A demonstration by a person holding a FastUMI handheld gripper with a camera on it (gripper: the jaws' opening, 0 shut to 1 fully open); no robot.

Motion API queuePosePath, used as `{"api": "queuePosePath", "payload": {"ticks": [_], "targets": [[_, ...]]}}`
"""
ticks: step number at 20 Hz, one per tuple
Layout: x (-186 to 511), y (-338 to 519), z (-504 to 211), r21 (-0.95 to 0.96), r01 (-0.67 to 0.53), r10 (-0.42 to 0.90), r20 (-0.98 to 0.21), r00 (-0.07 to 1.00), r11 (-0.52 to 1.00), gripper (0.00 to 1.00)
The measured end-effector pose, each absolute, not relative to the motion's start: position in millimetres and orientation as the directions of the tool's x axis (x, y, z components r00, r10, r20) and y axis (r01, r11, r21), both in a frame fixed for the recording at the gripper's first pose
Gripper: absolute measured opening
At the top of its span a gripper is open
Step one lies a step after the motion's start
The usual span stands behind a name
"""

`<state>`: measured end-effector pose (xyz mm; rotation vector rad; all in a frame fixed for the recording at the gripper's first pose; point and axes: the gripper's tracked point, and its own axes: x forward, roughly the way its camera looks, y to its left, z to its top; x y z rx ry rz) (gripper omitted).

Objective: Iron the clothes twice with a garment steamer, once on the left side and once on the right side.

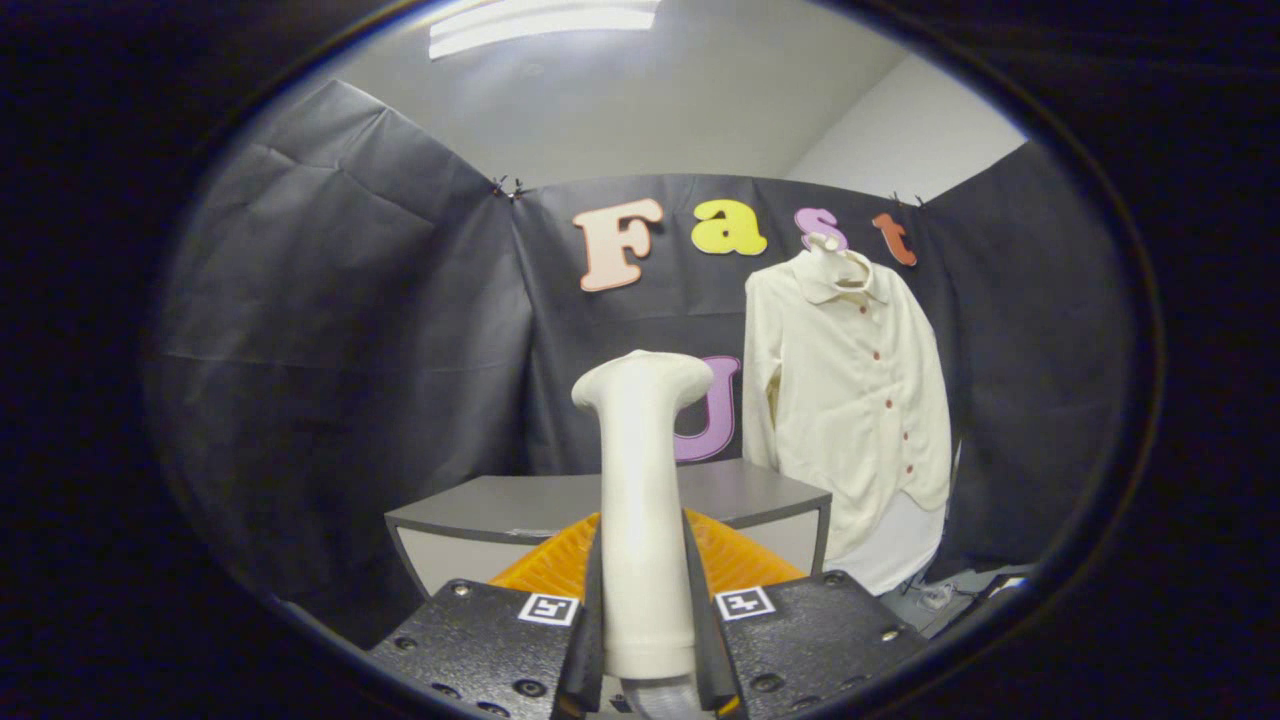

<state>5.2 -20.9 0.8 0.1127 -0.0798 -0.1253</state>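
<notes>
Holding the garment steamer (pixel 642 500) upright, your gripper (pixel 645 600) has both fingers (pixel 592 610) pressed on its cream handle, with the head standing above them. Beyond the fingers you see a grey table (pixel 500 505). The cream shirt (pixel 850 400) hangs to the right of the steamer, well apart, probably on a hanger, against the booth wall.

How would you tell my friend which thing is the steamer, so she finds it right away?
Start at the grey table in front of the black cloth wall. Come forward from it to the gripper: its two black fingers are shut on a tall cream handle standing upright. That is the garment steamer, with a wide flat head on top; unlike the cream shirt hanging beyond it, it is hard and smooth.
</notes>
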Motion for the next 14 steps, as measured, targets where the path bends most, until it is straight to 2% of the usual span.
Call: {"api": "queuePosePath", "payload": {"ticks": [4, 14], "targets": [[-2.7, 4.3, 5.5, 0.156, 0.091, -0.104, 0.074, 0.992, 0.984, 0.35], [-7.4, -21.6, -11.2, 0.123, 0.145, -0.153, 0.052, 0.987, 0.982, 0.35]]}}
